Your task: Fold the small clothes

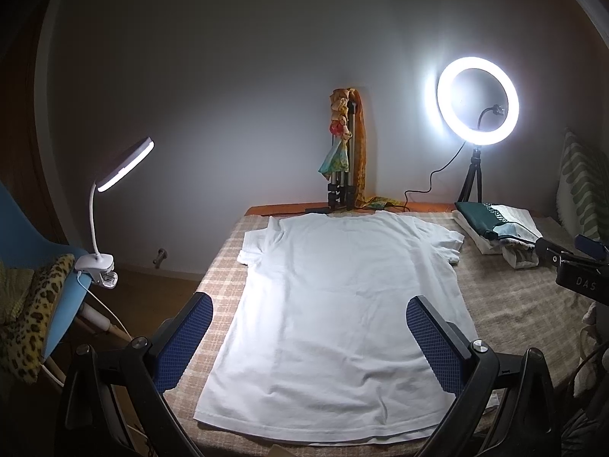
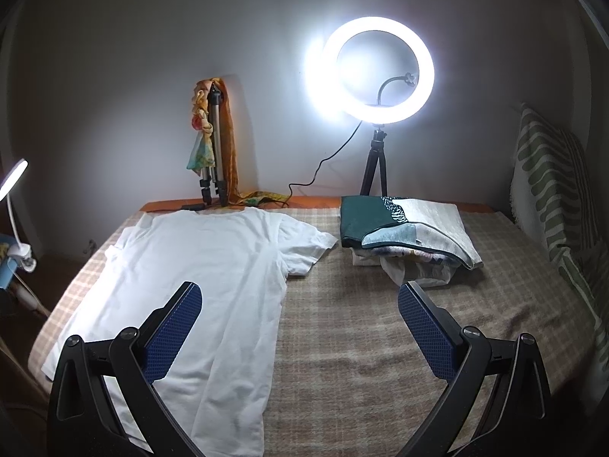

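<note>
A white T-shirt [image 1: 335, 304] lies flat and spread out on the checked beige blanket [image 1: 525, 304], neck towards the wall, hem near the front edge. My left gripper [image 1: 308, 339] hovers open over the shirt's lower half, with nothing between its blue-padded fingers. In the right wrist view the same T-shirt [image 2: 205, 278] fills the left side. My right gripper [image 2: 300, 323] is open above the shirt's right edge and the bare blanket [image 2: 361, 342], holding nothing. The right gripper [image 1: 578, 270] also shows at the right edge of the left wrist view.
A pile of folded clothes [image 2: 403, 232] sits at the back right. A lit ring light [image 2: 377, 72] on a tripod and a folded tripod with scarves [image 2: 215, 144] stand by the wall. A clip lamp [image 1: 114, 198] on a blue chair is left; a striped pillow [image 2: 552, 190] is right.
</note>
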Demonstrator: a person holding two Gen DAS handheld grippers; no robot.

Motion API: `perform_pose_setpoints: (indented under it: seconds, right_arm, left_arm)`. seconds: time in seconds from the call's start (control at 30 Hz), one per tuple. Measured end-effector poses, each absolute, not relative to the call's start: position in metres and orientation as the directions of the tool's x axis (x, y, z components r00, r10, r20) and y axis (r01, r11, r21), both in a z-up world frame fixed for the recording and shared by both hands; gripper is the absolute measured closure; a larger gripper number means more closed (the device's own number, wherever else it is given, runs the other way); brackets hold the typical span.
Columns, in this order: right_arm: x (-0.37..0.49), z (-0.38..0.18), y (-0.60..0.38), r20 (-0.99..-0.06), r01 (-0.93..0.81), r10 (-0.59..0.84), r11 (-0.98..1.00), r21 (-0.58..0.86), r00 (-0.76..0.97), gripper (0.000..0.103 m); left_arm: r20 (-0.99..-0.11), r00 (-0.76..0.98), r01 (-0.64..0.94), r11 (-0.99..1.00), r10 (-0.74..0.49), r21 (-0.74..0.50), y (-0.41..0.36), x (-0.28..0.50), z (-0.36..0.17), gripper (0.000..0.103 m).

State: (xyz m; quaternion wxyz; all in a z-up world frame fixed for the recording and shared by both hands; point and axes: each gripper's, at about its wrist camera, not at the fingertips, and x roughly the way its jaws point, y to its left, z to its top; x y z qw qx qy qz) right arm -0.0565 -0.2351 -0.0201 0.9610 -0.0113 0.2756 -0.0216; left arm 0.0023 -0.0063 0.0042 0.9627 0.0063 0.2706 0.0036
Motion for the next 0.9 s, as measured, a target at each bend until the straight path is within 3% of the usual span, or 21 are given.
perform_pose_setpoints:
  seconds: [0.9]
  right_arm:
    - [-0.0565, -0.0212, -0.2349, -0.531, 0.034, -0.046, 0.999, -0.031, 0.846, 0.000]
  left_arm:
    - [-0.518, 0.855, -0.004, 1.000, 0.014, 0.020, -0.0077, 0.0019, 0.0034, 0.000]
